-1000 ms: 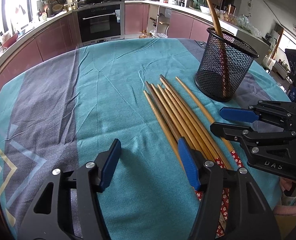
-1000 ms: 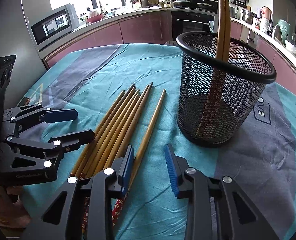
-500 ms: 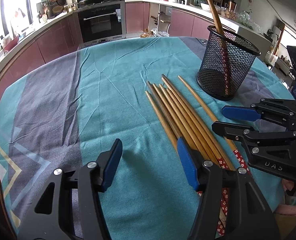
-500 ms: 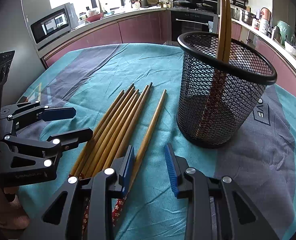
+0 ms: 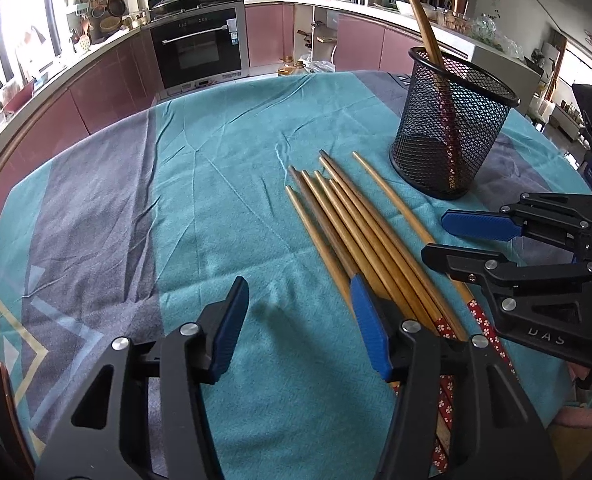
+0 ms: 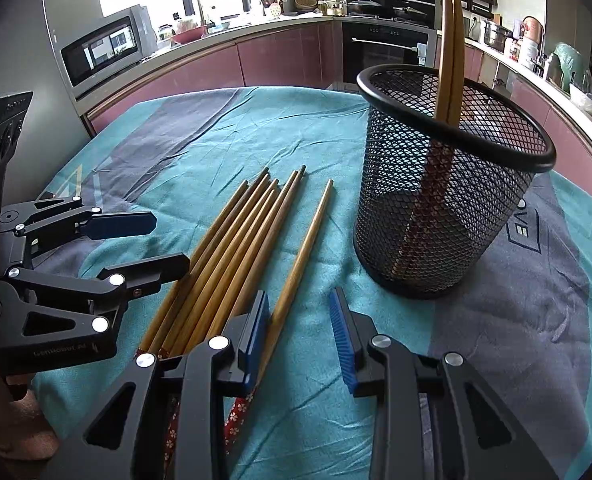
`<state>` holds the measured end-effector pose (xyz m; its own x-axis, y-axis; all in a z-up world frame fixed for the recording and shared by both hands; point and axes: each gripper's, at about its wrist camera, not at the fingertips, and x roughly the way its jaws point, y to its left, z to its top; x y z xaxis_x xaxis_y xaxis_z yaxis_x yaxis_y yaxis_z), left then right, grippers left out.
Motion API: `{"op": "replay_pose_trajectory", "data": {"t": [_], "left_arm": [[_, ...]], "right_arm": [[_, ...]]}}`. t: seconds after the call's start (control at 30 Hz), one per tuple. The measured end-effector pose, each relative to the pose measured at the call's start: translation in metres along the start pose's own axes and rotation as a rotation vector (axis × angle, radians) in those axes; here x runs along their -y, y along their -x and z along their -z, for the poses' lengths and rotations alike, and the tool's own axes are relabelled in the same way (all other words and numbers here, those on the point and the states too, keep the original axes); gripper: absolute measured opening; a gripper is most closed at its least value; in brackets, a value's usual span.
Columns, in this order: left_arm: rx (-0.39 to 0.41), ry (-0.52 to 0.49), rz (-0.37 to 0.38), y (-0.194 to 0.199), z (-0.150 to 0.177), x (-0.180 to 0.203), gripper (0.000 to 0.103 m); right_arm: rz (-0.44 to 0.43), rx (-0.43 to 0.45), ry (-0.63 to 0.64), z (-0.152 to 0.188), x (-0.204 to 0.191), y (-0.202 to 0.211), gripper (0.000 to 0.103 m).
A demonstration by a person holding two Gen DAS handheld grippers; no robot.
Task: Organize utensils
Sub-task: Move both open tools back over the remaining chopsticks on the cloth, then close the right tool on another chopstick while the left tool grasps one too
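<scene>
While the left hand-held gripper [image 5: 297, 322] hovered low over the tabletop [image 5: 216, 208] with its blue-padded jaws spread wide and nothing between them, its right-side pad sat just above the near ends of the loose chopsticks [image 5: 347, 228]. To its right, the right hand-held gripper [image 6: 299, 334] was also open, less widely, and held nothing; its left pad hung over the handle ends of the same bundle, and whether it touched them could not be told. From the right wrist view, 1 single chopstick [image 6: 301, 256] lay a little apart from the others, its handle end passing under that pad, with bare cloth in the gap between the jaws.

7 wooden chopsticks lay flat on the teal and grey tablecloth [image 6: 200, 140], 6 bunched side by side and the 1 apart, all with tips pointing away from the grippers and red flower-patterned handle ends nearest them. Just beyond the tips and to the right stood an upright black mesh holder [image 6: 447, 208], near the bundle without touching it. 2 chopsticks [image 6: 449, 48] stood inside it, patterned ends down, leaning against the rim.
</scene>
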<state>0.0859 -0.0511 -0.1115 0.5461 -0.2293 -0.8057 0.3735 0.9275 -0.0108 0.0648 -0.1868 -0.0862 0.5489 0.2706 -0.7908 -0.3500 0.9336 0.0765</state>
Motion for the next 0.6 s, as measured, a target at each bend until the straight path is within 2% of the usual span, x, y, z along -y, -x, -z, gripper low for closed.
{"op": "replay_pose_trajectory", "data": {"t": [0.2, 0.3, 0.47, 0.53, 0.6], "left_arm": [[-0.006, -0.001, -0.015, -0.0023, -0.0027, 0.0039, 0.056], [-0.033, 0.009, -0.027, -0.007, -0.0022, -0.0004, 0.047], [-0.026, 0.012, -0.035, -0.0058, -0.0024, 0.0008, 0.045], [-0.022, 0.013, -0.034, -0.0057, -0.0026, 0.0009, 0.043], [-0.019, 0.02, -0.025, -0.0048, -0.0031, 0.0013, 0.037]], "right_arm": [[-0.002, 0.001, -0.002, 0.0005, 0.0004, 0.0001, 0.031], [-0.005, 0.0, -0.003, 0.0006, 0.0016, 0.0012, 0.031], [-0.006, 0.003, -0.004, 0.0, 0.0024, 0.002, 0.03], [-0.003, 0.007, -0.009, -0.0005, 0.0037, 0.0017, 0.027], [-0.005, 0.008, -0.017, -0.0018, 0.0057, 0.0012, 0.018]]}}
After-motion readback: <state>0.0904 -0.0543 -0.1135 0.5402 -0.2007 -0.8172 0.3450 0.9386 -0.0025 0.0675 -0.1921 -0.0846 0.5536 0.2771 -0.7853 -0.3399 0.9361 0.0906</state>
